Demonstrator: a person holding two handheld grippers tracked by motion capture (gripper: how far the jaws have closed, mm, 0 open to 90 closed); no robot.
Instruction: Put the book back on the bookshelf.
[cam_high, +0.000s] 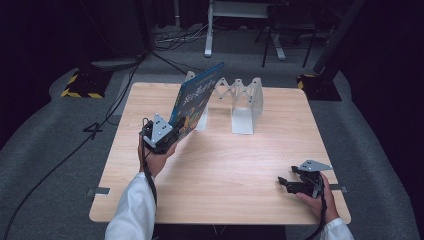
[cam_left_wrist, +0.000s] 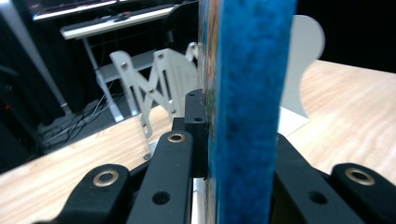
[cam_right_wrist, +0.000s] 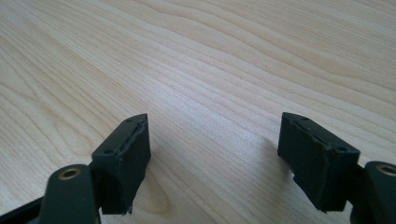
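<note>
1. High view: the left gripper (cam_high: 172, 131) holds a blue book (cam_high: 196, 97) by its lower corner, over the left half of the worktop (cam_high: 225, 165), toward the far edge.
2. The book rises tilted from the jaws, its top corner leaning toward the far edge, just in front of the white folding rack (cam_high: 240, 102) that stands near the middle of the far edge.
3. Left gripper view: the book's blue edge (cam_left_wrist: 250, 107) stands upright between the two black jaws, which are clamped on it from either side; the rack (cam_left_wrist: 159, 84) shows behind it.
4. High view: the right gripper (cam_high: 284, 183) rests low near the worktop's near right corner, well apart from the book.
5. Right gripper view: its jaws stand wide apart with bare wood (cam_right_wrist: 215, 84) between them, gripping nothing.
</note>
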